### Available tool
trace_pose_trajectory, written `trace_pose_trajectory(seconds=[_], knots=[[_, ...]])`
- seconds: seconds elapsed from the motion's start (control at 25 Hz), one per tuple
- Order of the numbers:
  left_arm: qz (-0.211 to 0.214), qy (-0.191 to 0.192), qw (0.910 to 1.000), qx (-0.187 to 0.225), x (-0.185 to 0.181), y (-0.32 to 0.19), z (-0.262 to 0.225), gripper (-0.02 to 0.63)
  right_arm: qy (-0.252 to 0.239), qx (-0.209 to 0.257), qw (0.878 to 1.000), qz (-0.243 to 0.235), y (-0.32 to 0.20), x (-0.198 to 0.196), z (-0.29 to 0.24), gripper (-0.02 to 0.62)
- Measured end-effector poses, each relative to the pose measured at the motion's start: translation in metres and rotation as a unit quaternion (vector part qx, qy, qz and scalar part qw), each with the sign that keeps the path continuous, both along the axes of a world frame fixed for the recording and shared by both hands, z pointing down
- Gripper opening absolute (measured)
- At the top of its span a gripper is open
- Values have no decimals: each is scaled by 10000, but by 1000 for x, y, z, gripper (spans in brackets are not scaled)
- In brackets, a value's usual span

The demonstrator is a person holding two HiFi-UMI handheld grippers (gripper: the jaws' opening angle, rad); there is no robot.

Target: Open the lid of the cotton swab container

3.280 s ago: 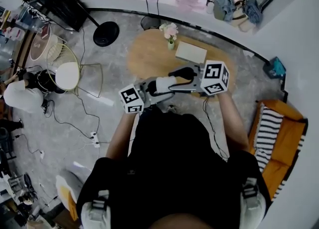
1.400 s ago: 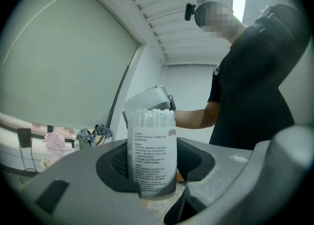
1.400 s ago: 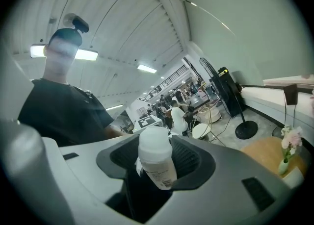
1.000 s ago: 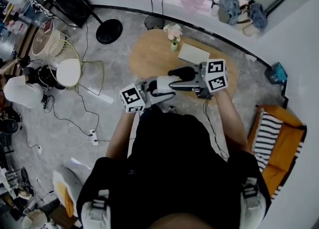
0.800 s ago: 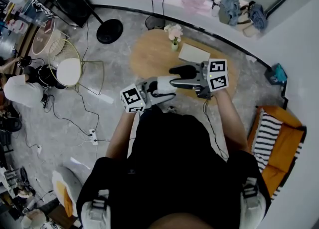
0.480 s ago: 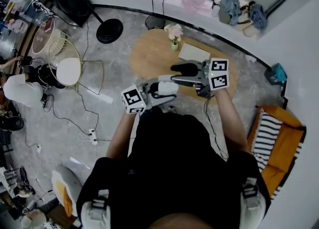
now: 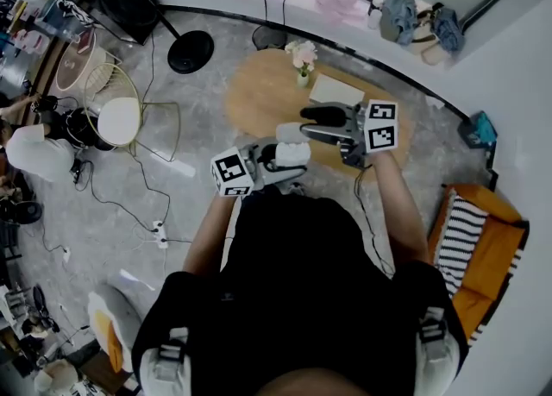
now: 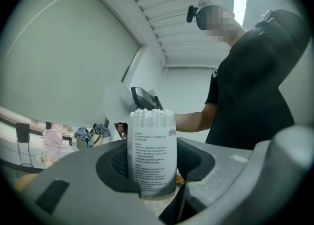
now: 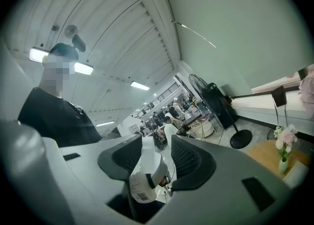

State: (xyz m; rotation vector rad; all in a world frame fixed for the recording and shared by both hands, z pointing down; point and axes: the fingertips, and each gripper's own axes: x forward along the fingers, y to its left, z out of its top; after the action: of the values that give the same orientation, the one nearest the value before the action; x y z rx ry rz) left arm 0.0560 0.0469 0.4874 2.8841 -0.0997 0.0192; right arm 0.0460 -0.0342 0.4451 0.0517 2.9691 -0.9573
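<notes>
Cotton swab container [image 8: 151,162], lid [image 8: 114,104] off, swabs [image 8: 151,116] inside

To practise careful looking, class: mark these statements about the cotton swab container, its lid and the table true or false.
1. The left gripper holds the cotton swab container upright. True.
2. The lid sits on the container. False: it is off, between the fingers of the right gripper, which have just been closing.
3. The container is empty. False: swabs fill it.
4. Flowers stand on the wooden table. True.
</notes>
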Motion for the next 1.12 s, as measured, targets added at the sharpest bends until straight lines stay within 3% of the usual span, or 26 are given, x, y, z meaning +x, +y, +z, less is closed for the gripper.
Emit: trace_pose_trajectory(seconds=[0.36, 0.68, 0.92, 1.12], knots=[[-79, -26, 10000, 5, -2, -5, 0, 195, -98, 50, 9999, 89, -4, 6, -6, 163], [-343, -69, 9994, -64, -13, -20, -4, 195, -49, 362, 9987, 344, -8, 14, -9, 149], [-479, -46, 9988, -52, -21, -23, -5, 195, 259, 846, 9945, 554, 4, 18, 11, 68], [-553, -97, 9984, -76, -31, -26, -3, 195, 273, 796, 9940, 693, 14, 21, 23, 23]])
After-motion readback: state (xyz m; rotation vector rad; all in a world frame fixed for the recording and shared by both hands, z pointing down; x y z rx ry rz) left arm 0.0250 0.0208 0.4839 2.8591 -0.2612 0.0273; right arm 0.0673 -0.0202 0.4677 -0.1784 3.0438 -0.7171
